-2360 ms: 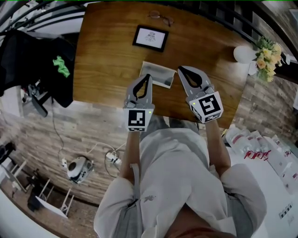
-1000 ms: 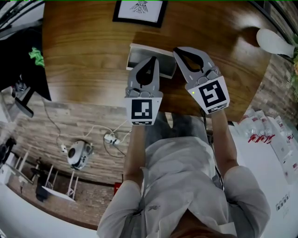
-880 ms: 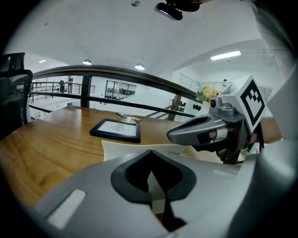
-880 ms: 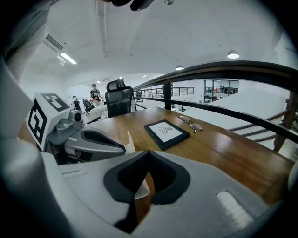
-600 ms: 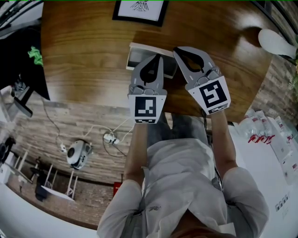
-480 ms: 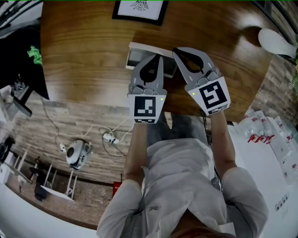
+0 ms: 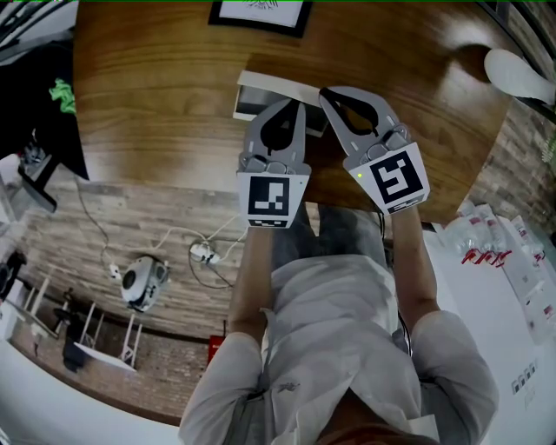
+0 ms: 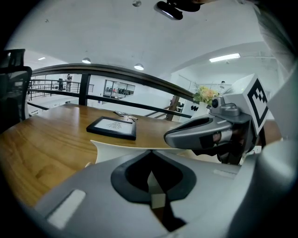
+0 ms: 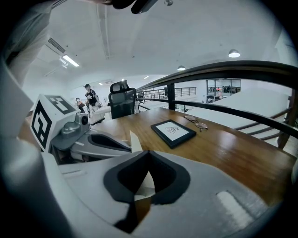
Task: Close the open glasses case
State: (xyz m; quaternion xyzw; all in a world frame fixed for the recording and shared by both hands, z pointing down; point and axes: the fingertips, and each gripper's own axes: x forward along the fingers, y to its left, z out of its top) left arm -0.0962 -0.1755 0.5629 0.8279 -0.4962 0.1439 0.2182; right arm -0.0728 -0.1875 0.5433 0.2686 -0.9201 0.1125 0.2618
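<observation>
- Glasses case (image 7: 261, 90): lying open on the wooden table (image 7: 148, 96), near the edge closest to me. Pale lid up on the far side, grey inside facing up.
- Left gripper (image 7: 292, 105): clenched, the two jaws meeting at the tips. Nothing is caught between them. In the left gripper view, only a sliver of the pale case and some wood show through the dark opening behind the tips.
- Left tip sits over the right-hand part of the case in the head view. I cannot tell whether it touches the case.
- Right gripper (image 7: 327, 92): also clenched, tips together and nothing pinched. The right gripper view shows a pale corner of the case through the opening.
- Right tip is at the right end of the case, just beside the lid. I cannot tell whether they are in contact.
- The two grippers lie side by side, both pointing away from me, tips close to each other and marker cubes towards my body.
- Black picture frame (image 7: 259, 10): flat on the table beyond the case, apart from it.
- Pair of eyeglasses (image 9: 196, 122): on the table past the frame, well away from the case.
- White vase (image 7: 517, 74): at the right end of the table. Flowers (image 8: 205, 95) show on that side in the left gripper view.
</observation>
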